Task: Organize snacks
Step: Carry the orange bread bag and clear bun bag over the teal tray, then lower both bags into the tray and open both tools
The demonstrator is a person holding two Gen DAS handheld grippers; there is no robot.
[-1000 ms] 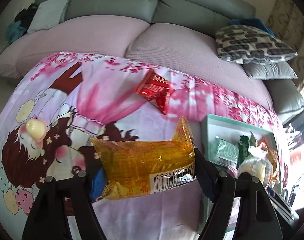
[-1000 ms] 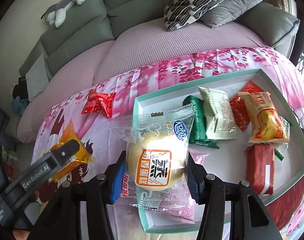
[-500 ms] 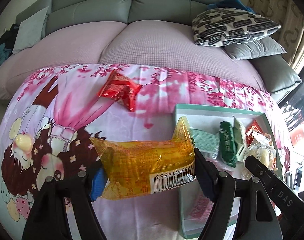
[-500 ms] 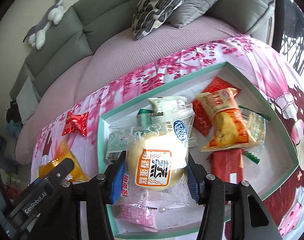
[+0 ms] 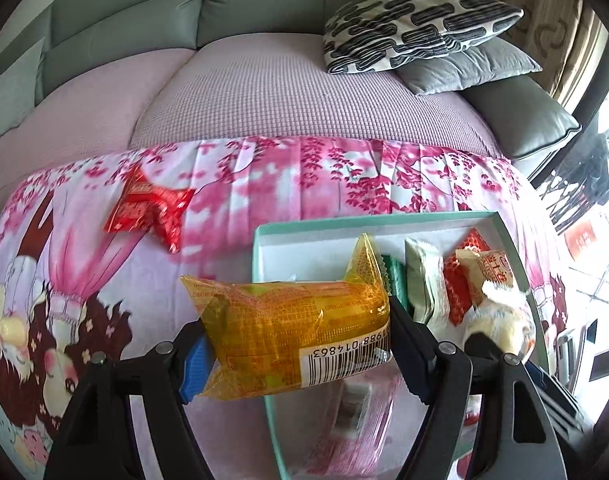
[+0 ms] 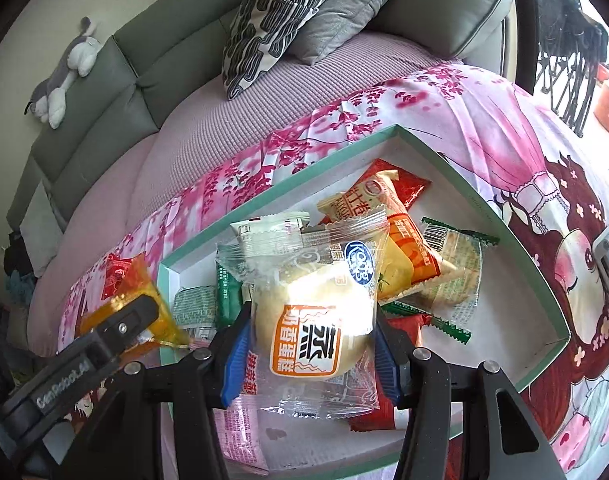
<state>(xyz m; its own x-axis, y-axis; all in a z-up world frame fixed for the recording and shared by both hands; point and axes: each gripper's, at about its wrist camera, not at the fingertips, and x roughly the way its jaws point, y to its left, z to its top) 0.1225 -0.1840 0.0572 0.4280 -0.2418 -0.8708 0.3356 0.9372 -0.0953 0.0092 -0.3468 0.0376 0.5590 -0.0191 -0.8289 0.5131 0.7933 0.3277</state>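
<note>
My left gripper (image 5: 300, 344) is shut on a yellow-orange snack packet (image 5: 292, 324), held over the left edge of the mint-rimmed white tray (image 5: 260, 256). My right gripper (image 6: 310, 346) is shut on a clear-wrapped cake with an orange label (image 6: 312, 320), hanging above the tray (image 6: 500, 216). Several snacks lie in the tray: a green packet (image 5: 396, 284), a pale green one (image 5: 424, 280), red ones (image 6: 412, 188) and an orange-yellow one (image 6: 404, 248). A red packet (image 5: 152, 208) lies on the pink blanket left of the tray. The left gripper (image 6: 116, 332) with its yellow packet shows at the left of the right wrist view.
A pink picture blanket (image 5: 84, 280) covers the sofa seat. A black-and-white patterned pillow (image 5: 416, 28) and a grey cushion (image 5: 468, 68) sit behind the tray. A plush toy (image 6: 64, 76) rests on the sofa back. A pink packet (image 6: 240, 428) lies at the tray's near corner.
Both grippers have travelled right over the blanket, each still holding its packet. The tray now lies under them, and the red packet has slid left in the left wrist view.
</note>
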